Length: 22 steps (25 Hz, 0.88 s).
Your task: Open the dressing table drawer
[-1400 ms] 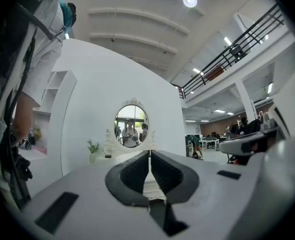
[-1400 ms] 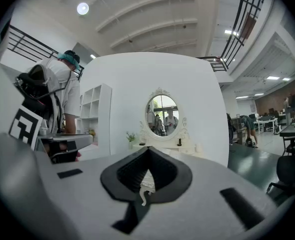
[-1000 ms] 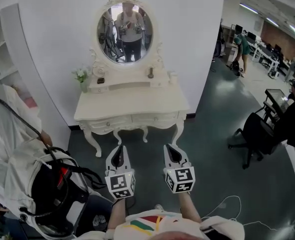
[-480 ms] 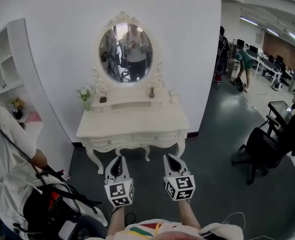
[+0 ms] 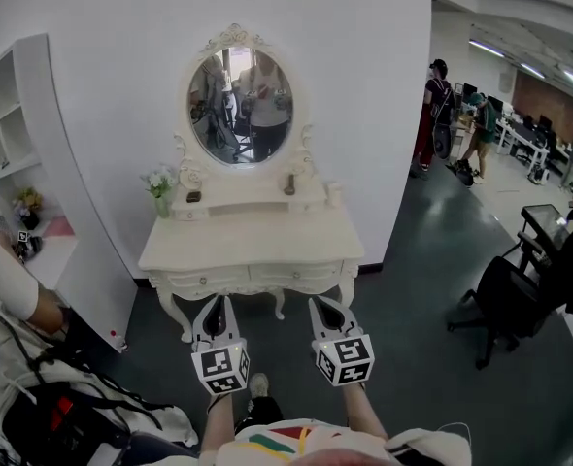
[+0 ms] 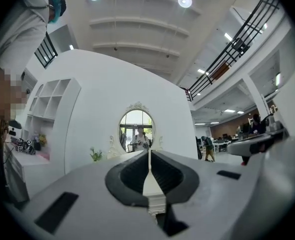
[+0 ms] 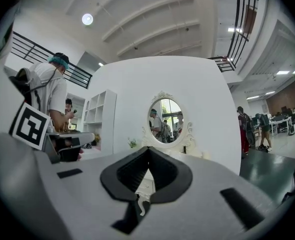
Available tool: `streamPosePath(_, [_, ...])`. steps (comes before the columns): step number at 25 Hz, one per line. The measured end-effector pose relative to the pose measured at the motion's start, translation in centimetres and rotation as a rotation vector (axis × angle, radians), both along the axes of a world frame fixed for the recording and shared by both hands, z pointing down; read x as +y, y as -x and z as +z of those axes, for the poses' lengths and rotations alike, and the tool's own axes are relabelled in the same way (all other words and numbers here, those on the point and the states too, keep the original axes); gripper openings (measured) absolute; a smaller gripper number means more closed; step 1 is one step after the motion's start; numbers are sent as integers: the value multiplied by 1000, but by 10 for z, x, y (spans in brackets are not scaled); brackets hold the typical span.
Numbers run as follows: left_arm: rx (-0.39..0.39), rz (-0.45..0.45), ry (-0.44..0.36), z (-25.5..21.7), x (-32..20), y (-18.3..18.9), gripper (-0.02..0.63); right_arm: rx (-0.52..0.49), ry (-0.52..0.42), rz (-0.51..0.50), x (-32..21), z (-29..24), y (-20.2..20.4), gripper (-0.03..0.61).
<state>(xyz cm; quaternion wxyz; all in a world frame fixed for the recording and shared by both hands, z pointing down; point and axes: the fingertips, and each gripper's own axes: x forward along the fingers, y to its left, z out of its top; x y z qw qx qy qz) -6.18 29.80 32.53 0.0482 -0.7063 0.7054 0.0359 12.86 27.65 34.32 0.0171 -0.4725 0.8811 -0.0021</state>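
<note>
Okay, both pairs of jaws pressed together, empty: left gripper (image 5: 214, 309) and right gripper (image 5: 325, 309) lower centre, drawer (image 5: 316, 271) just above. We'd part one pair, line up on the knob (image 5: 298, 273).

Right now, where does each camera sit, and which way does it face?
Head view: on the person's head, looking steeply down at the dressing table; both forearms, left gripper and right gripper show.
Left gripper view: on the left gripper, looking along its closed jaws towards the oval mirror.
Right gripper view: likewise along the right gripper's closed jaws.
Shared: all three show that oval mirror.
</note>
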Motion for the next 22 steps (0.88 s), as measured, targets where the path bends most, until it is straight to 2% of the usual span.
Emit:
streamPosePath(10, [21,40,-1,13,-103,15,15,31,2,28,-89,16,12,0])
streamPosePath(22, [43,33,31,40,-253,82,15,77,57,-21,-240,41,100,0])
